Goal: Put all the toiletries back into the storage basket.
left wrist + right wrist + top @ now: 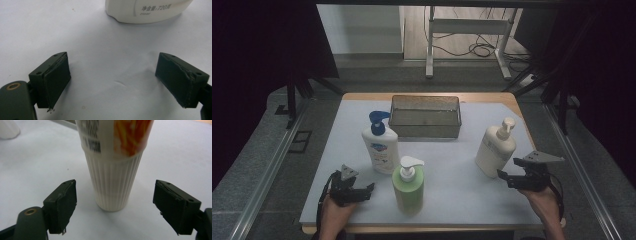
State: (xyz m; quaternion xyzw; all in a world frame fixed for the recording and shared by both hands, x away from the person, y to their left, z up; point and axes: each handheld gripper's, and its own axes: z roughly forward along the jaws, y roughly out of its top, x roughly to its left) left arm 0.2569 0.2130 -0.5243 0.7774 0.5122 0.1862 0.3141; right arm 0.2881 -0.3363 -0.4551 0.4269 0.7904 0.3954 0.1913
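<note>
Black jaws of the left gripper (357,192), at the lower left of the high view, stand wide apart on nothing, the blue-pump bottle (380,144) beyond them. At lower right, the right gripper (511,176) gapes just beside the cream pump bottle (495,148), pads clear of it. Its own view shows the bottle's ribbed base and orange label, unseen from above.

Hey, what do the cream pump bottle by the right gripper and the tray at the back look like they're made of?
Cream pump bottle: likely plastic, smooth and matte, with moulded vertical ribs on its lower body and an orange printed label. Tray: probably clear plastic, since its walls look see-through, tinted grey, with faint sheen; glass can't be ruled out.
</note>
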